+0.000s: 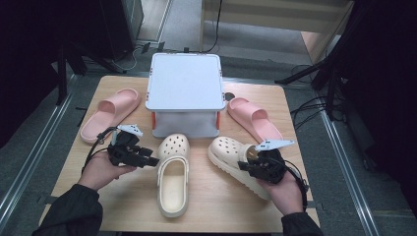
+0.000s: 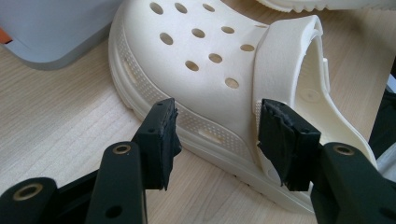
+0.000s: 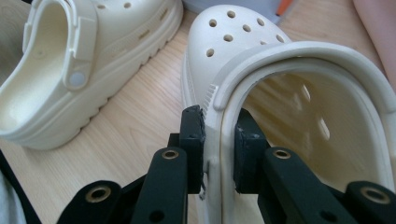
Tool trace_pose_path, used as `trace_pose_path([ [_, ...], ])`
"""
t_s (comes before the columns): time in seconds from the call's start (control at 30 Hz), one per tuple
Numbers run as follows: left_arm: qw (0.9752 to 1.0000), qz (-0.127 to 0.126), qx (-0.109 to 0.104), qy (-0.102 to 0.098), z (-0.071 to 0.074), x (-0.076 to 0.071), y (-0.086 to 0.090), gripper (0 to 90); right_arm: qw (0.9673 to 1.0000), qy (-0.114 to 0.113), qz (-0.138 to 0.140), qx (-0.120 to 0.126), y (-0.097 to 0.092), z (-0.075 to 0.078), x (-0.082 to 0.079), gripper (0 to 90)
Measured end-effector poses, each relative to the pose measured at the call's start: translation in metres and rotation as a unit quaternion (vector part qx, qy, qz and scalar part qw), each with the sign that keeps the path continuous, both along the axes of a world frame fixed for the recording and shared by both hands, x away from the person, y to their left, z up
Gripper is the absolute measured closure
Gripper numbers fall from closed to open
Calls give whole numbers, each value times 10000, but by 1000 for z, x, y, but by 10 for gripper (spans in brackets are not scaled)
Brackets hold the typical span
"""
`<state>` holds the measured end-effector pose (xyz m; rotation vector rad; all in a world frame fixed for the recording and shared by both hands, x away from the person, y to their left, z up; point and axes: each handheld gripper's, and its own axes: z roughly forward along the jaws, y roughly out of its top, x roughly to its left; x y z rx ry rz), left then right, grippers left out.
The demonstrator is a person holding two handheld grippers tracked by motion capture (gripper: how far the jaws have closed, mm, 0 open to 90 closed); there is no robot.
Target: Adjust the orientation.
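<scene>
Fingers of the right gripper (image 3: 219, 144) pinch the side wall of the right clog (image 1: 231, 155), one pad inside the opening, one outside; left gripper (image 2: 219, 135) fingers stand apart, straddling the left clog's (image 1: 173, 174) side near its strap rivet, not pressing. Both clogs lie on the table (image 1: 128, 206) in front of the white box (image 1: 185, 81), pink slides (image 1: 110, 113) either side.

Risks: thin soft wall could fold or slip from the right pinch if lifted, tipping the clog. Left pads might close on the strap only, so it pivots.

Hidden: right clog's heel under the hand in the high view; box contents; left rivet contact hard to tell.
</scene>
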<state>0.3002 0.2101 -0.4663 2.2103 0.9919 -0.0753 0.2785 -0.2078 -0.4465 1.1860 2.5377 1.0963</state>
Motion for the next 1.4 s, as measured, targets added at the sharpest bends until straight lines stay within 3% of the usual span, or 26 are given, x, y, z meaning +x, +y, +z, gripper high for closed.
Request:
trace_pose_path([
  [0.47, 10000, 18, 64, -66, -3, -7, 0, 474, 9999, 47, 9, -121, 42, -7, 14, 776],
  [0.63, 10000, -11, 10, -34, -5, -8, 1, 473, 9998, 42, 10, -175, 51, -11, 13, 774],
  [1.07, 9999, -3, 113, -108, -7, -14, 2, 468, 9991, 180, 194, -331, 85, -26, 4, 745],
  [1.4, 9999, 5, 127, -101, -7, -17, 2, 462, 9992, 283, 229, -162, 99, -29, 2, 695],
])
